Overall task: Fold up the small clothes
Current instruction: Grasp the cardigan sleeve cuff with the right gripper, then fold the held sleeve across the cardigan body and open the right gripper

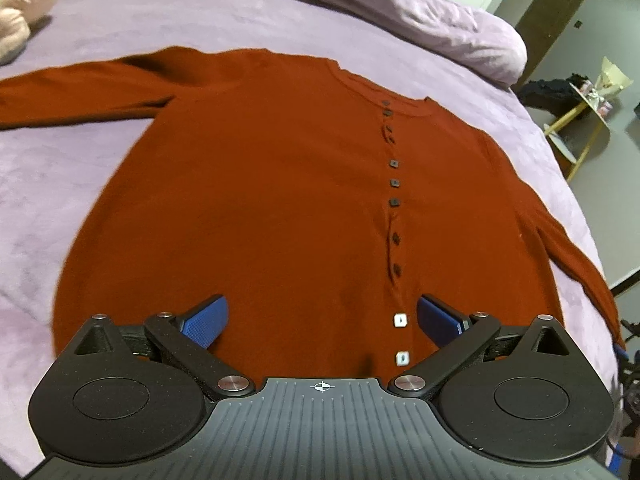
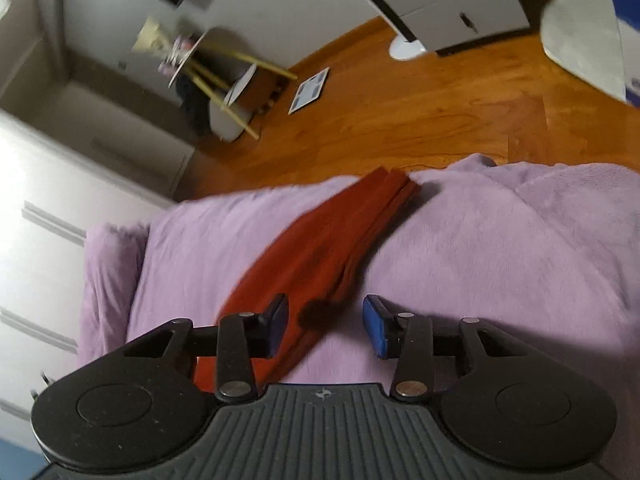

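Note:
A rust-red buttoned cardigan [image 1: 260, 184] lies flat, front up, on the lilac bed cover [image 1: 60, 168], sleeves spread to both sides. My left gripper [image 1: 322, 322] is open wide and empty just above its bottom hem, beside the button row [image 1: 394, 184]. In the right wrist view one red sleeve [image 2: 332, 240] runs toward the bed edge. My right gripper [image 2: 326, 322] is open and empty over that sleeve, its left fingertip above the cloth.
A lilac duvet [image 1: 400, 12] is bunched at the far side and a pink plush toy [image 1: 20, 4] lies at the far left. Past the bed edge are a wooden floor [image 2: 420, 112], a small side table [image 2: 208, 76] and white drawers [image 2: 36, 240].

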Demonstrator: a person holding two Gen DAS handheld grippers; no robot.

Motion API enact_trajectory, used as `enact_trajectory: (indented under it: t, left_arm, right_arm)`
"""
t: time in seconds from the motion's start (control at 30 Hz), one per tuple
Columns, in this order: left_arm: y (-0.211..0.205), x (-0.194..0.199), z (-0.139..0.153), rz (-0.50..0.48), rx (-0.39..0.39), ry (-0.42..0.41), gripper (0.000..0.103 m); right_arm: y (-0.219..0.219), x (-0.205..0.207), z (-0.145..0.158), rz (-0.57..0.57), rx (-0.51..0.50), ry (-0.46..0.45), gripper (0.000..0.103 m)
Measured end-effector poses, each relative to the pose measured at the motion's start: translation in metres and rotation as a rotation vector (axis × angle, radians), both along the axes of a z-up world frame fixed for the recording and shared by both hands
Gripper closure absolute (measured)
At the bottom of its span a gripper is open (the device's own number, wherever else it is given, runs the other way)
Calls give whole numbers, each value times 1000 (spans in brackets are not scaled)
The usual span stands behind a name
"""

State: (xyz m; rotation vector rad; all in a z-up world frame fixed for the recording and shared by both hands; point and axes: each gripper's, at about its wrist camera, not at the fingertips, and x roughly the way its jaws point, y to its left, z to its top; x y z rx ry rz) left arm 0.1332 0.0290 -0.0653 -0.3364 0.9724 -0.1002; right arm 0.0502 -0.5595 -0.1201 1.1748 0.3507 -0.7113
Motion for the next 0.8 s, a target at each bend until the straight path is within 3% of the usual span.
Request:
enact_trajectory:
  t: [0.1,0.17,0.2,0.27,0.33,0.43,0.57,0.67,0.7,0.77,0.8]
  left_arm:
    - [-4,7,-2,-2,-1,4,2]
    - [-7,12,-2,-18,-7,7,10]
    - [-8,14,-2,-31,-16,9,11]
    - [-12,20,0,-56,-46,8,13]
    - [-15,26,5,-84,-79,-14,13]
    - [-23,34,13,-115,-107,-46,12]
    - [-31,44,19,-161,-171,-76,8]
    - [-36,52,15,-199,-197,-75,7]
    - [-37,55,12,-212,-208,-62,7]
    - [-39,61,5,-238,-243,-30,7]
    - [-39,66,1,-246,-264,-15,7]
  right_arm:
    - [-15,13,-8,-55,37,-57,66]
    - [-20,20,-10,-66,36,-51,94]
    - [-19,23,-9,-56,21,-22,95]
    - [-13,31,4,-31,-72,53,97]
    - [13,47,35,49,-284,104,97]
    - [86,75,85,322,-576,-1,97]
    - [197,100,114,728,-762,-177,97]
    - [275,110,101,1010,-819,-246,96]
    - [295,114,90,1080,-818,-224,93]
    - [320,123,64,1203,-745,-122,77]
    - [323,124,55,1213,-711,-89,77]
